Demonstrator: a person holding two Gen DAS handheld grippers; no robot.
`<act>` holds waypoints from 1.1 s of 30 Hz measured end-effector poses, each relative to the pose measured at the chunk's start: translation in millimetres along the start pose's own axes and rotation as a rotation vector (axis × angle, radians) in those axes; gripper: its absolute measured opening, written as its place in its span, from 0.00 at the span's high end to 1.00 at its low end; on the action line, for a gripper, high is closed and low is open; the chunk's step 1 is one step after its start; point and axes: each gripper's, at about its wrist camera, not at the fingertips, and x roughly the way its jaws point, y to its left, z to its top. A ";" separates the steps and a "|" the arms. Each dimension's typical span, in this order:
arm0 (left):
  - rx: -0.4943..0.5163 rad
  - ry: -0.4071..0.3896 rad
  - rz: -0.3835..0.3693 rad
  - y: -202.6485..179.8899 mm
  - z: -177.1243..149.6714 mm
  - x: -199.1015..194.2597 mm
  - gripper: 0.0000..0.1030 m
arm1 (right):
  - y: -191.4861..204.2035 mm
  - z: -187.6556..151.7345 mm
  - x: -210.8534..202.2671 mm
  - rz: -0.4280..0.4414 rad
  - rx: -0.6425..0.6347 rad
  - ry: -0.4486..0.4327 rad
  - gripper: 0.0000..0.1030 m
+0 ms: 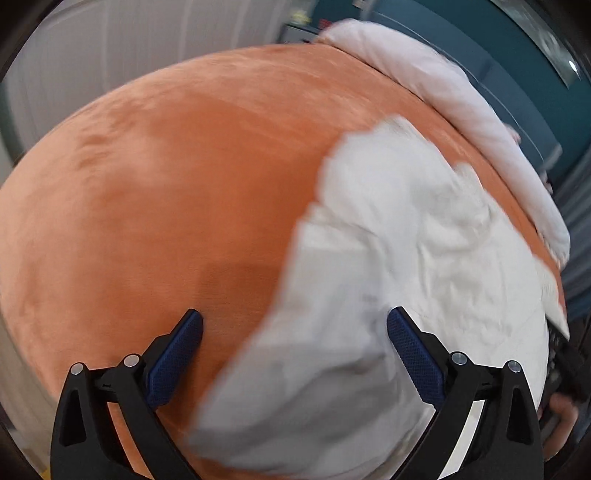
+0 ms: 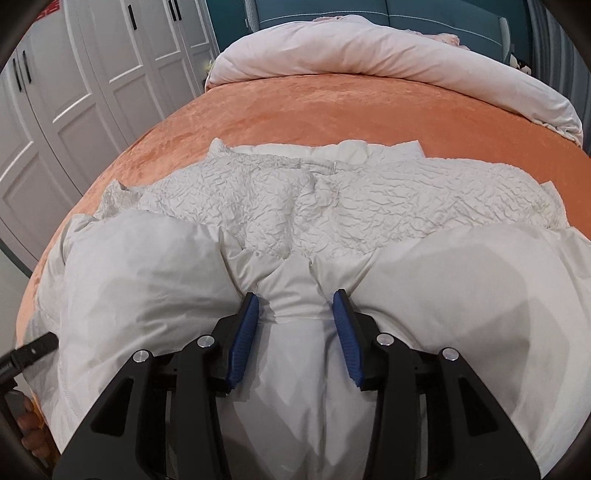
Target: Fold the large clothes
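White puffy coat [image 2: 295, 229] lies spread on the orange bed [image 2: 332, 107], near edge bunched. Right claw [image 2: 295, 314] is clamped on a fold of it mid-hem; left claw [image 1: 295, 332] gapes wide, empty, over the coat's edge. Probably mid-fold: left needs its own hem grip next.

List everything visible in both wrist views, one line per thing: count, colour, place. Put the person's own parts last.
white garment: one, white, part smooth and part crinkled, lying on the near side of the bed.
orange bed cover: one, orange, plush, spread under the garment.
duvet: one, pale pink, bunched along the far end of the bed.
headboard: one, teal, behind the duvet.
wardrobe doors: several, white with dark handles, left of the bed.
right gripper: one, black with blue pads, a bunched fold of the garment between its jaws.
left gripper: one, black with blue pads, open above the garment's edge.
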 end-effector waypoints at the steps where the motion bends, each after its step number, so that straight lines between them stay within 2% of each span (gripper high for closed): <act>1: 0.013 -0.008 0.016 -5.8 -0.3 1.4 0.06 | 0.4 0.1 0.4 -0.003 -0.002 -0.001 0.61; 2: 0.032 -0.007 0.014 -12.4 0.9 2.7 0.12 | 1.4 0.0 0.5 -0.005 -0.004 -0.001 0.61; 3: 0.037 -0.004 -0.005 -16.7 2.4 1.2 0.23 | 1.5 -0.2 0.4 -0.005 -0.004 -0.001 0.61; 4: 0.035 0.008 -0.069 -21.2 5.0 -1.9 0.55 | 1.3 0.3 0.4 -0.003 -0.002 0.002 0.61; 5: 0.019 0.030 -0.133 -24.1 8.3 -6.3 0.80 | 1.1 1.1 0.4 -0.001 0.001 0.006 0.61; 6: 0.001 0.032 -0.182 -28.1 12.9 -17.4 0.87 | 0.5 3.1 0.2 0.003 0.004 0.017 0.60; 7: 0.009 0.002 -0.221 -34.6 17.6 -35.3 0.93 | -0.2 6.1 -1.4 0.004 0.005 0.030 0.60; 9: 0.061 -0.059 -0.257 -51.2 23.2 -70.3 0.96 | -2.3 12.1 -15.0 -0.004 0.028 0.047 0.61; 10: 0.088 -0.083 -0.275 -59.6 25.5 -86.9 0.97 | -5.2 11.3 -32.3 0.022 0.051 0.013 0.62; 13: 0.165 -0.154 -0.327 -84.2 26.0 -134.3 0.97 | -13.4 -5.2 -83.3 0.097 0.066 -0.062 0.80; 15: 0.195 -0.182 -0.351 -100.4 23.4 -155.7 0.97 | -19.8 -22.8 -96.0 0.140 0.081 -0.038 0.94; 17: 0.211 -0.198 -0.362 -113.2 22.0 -167.8 0.98 | -20.0 -41.5 -87.7 0.166 0.082 0.029 0.97; 20: 0.203 -0.182 -0.388 -117.2 15.8 -175.2 0.98 | -0.3 -59.3 -67.1 0.195 0.049 0.092 0.99; 22: 0.241 -0.196 -0.343 -118.7 3.4 -179.7 0.99 | 17.7 -64.9 -53.7 0.203 0.030 0.105 0.99; 24: 0.270 -0.207 -0.309 -130.7 -0.2 -177.9 0.99 | 30.7 -64.4 -42.6 0.212 0.055 0.105 0.99; 27: 0.316 -0.223 -0.325 -164.3 4.2 -180.4 0.99 | 53.8 -56.6 -31.5 0.230 0.057 0.107 0.99; 30: 0.395 -0.219 -0.332 -208.4 1.7 -168.0 0.99 | 54.2 -44.8 -16.8 0.345 0.109 0.142 1.00; 33: 0.440 -0.203 -0.358 -246.7 -7.6 -151.8 0.99 | 19.8 -41.5 -25.8 0.479 0.224 0.180 1.00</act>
